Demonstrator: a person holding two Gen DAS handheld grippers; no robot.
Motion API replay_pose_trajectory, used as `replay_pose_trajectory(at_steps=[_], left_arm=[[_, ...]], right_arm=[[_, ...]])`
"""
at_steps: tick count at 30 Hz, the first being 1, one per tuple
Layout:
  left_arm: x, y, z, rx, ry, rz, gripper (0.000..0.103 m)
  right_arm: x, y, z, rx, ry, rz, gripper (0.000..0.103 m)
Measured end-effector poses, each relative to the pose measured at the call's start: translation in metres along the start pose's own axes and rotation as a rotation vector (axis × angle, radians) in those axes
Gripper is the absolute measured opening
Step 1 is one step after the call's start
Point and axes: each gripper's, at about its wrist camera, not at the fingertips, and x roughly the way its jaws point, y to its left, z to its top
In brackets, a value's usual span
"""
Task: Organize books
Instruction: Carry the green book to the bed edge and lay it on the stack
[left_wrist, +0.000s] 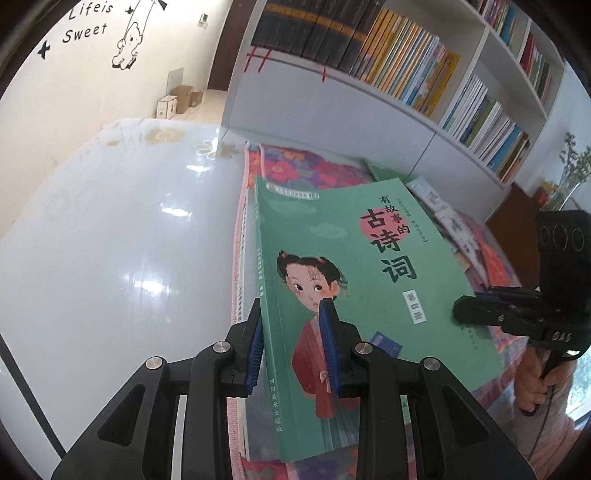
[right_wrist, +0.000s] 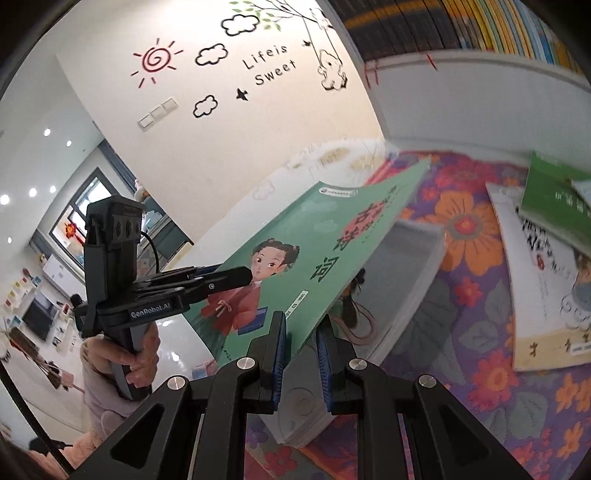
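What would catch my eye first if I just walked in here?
Probably the green book with a cartoon child on its cover, gripped at both sides by the left claw and right claw above a flowery cloth. Behind it, a white bookshelf packed with colourful spines.

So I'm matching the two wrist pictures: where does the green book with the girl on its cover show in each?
Left wrist: green book fills the centre, spine toward the left.
Right wrist: green book slants across the centre, tilted above the flowered cloth.
Shared landmark: the "Life is Sweet" wall lettering.
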Motion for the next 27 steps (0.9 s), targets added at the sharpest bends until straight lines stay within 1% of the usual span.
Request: replay_pose_trajectory(at_steps=[2, 4, 9, 11, 19, 22, 27], left_arm=[[0.0, 0.002, -0.003, 0.005, 0.008, -0.004, 0.024], [-0.001, 0.002, -0.005, 0.011, 0.007, -0.01, 0.024], [0.003, 0.005, -0.006, 0.006, 0.021, -0.01, 0.024], [0.003, 0.004, -0.007, 0.011, 0.024, -0.006, 0.028], [0.001, 0.0, -0.008, 0.021, 0.034, 0.039, 0.029], [0.001, 0.0, -0.006, 0.023, 0.028, 0.075, 0.038], [0.009, 0.002, -0.008, 0.022, 0.052, 0.101, 0.038]], right_arm=[[0.004, -0.006, -0.002, 0.031, 0.023, 0.012, 0.016], [0.007, -0.007, -0.003, 0.029, 0.043, -0.007, 0.016], [0.013, -0.01, -0.003, 0.061, 0.071, -0.007, 0.016], [0.017, -0.011, -0.004, 0.069, 0.091, -0.015, 0.016], [0.025, -0.015, -0.006, 0.082, 0.119, -0.025, 0.017], [0.027, -0.017, -0.006, 0.08, 0.123, -0.031, 0.018], [0.028, -0.016, -0.006, 0.082, 0.126, -0.031, 0.019]])
